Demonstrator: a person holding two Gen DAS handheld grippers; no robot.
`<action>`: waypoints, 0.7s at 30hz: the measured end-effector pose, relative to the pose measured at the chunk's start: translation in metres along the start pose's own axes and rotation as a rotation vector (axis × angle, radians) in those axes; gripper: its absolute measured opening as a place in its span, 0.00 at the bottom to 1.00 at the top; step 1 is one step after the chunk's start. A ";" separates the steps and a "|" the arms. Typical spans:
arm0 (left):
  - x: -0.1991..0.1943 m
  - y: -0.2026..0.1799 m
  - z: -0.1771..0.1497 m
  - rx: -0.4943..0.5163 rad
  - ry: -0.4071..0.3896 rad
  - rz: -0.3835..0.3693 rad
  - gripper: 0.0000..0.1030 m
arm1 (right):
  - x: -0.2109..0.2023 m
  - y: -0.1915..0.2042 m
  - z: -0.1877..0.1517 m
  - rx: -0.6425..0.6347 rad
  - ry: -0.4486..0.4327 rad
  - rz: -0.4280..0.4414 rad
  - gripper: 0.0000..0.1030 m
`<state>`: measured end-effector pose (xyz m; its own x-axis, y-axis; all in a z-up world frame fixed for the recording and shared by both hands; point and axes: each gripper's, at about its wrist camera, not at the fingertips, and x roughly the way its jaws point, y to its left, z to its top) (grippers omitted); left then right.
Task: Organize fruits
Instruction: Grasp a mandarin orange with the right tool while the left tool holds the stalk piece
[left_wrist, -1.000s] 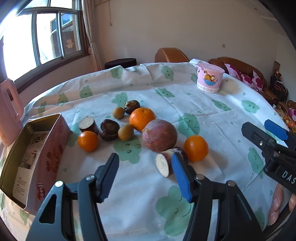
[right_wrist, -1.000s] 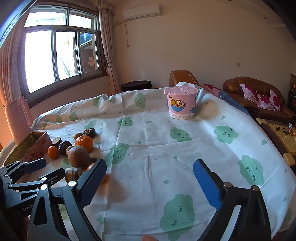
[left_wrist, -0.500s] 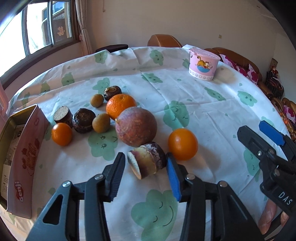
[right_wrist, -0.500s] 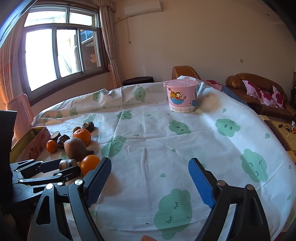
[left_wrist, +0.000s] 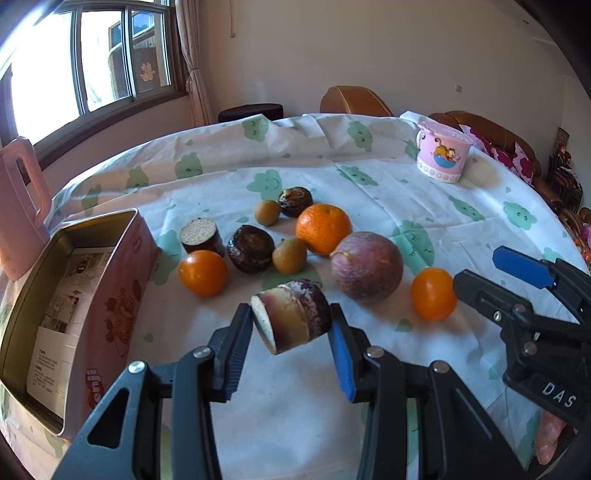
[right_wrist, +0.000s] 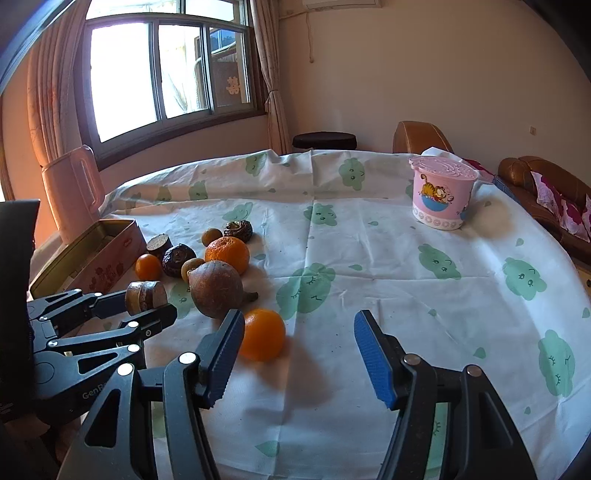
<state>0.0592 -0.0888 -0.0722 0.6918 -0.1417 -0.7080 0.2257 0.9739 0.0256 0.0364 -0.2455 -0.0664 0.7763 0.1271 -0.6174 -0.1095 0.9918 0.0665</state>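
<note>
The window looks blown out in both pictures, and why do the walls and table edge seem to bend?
Left wrist view: the window is overexposed white, and low sunlight throws soft shadows from the fruit onto the tablecloth. Right wrist view: the same glare at the window, with warm light on the curtain. In both, the fisheye lens curves straight lines and darkens the corners; focus stays sharp.

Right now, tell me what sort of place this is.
Most likely a home living room: a brown leather sofa with floral cushions, a curtained window, and a round table under a cartoon-print cloth scattered with fruit.
</note>
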 end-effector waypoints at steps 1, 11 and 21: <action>0.000 0.005 0.000 -0.010 0.001 -0.004 0.41 | 0.006 0.005 0.000 -0.010 0.023 0.007 0.62; 0.001 0.016 -0.001 -0.050 -0.001 -0.050 0.42 | 0.040 0.023 -0.004 -0.080 0.202 0.021 0.39; -0.001 0.018 -0.002 -0.064 -0.011 -0.045 0.42 | 0.030 0.024 -0.002 -0.088 0.150 0.041 0.34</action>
<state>0.0610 -0.0705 -0.0721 0.6896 -0.1867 -0.6997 0.2124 0.9759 -0.0511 0.0556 -0.2177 -0.0851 0.6692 0.1572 -0.7263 -0.1981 0.9797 0.0296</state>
